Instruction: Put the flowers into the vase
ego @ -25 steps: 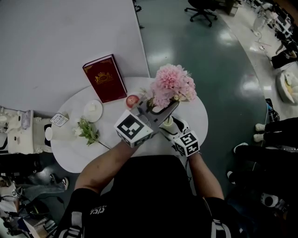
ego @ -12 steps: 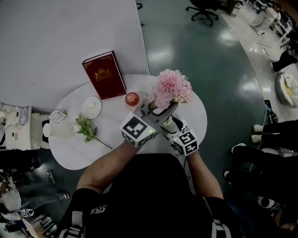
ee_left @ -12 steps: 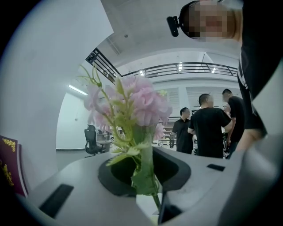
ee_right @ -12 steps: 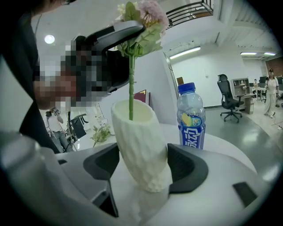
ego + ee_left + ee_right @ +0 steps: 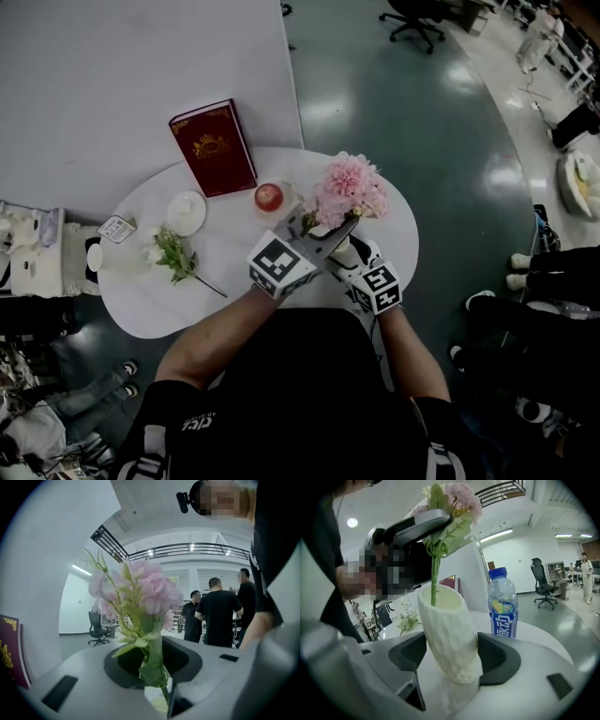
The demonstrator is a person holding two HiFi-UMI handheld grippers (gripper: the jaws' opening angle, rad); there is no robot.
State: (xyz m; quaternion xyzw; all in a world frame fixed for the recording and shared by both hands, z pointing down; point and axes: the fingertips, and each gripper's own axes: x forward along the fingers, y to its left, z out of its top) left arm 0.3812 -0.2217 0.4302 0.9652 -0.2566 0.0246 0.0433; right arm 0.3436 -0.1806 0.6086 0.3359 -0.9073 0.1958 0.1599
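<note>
Pink artificial flowers on a green stem, pinched by the left gripper, dip into the tilted white ribbed vase clamped in the right gripper; insertion seems midway, so next lower them straight, then release.

The pink flowers are standing upright at the 3 o'clock side of the table, their leafy green stem pinched in the left gripper. The stem tip is dipping into the vase, which is white and ribbed. It is leaning toward 11 o'clock, clamped in the right gripper. A white-flowered sprig is lying flat at 9 o'clock.
</note>
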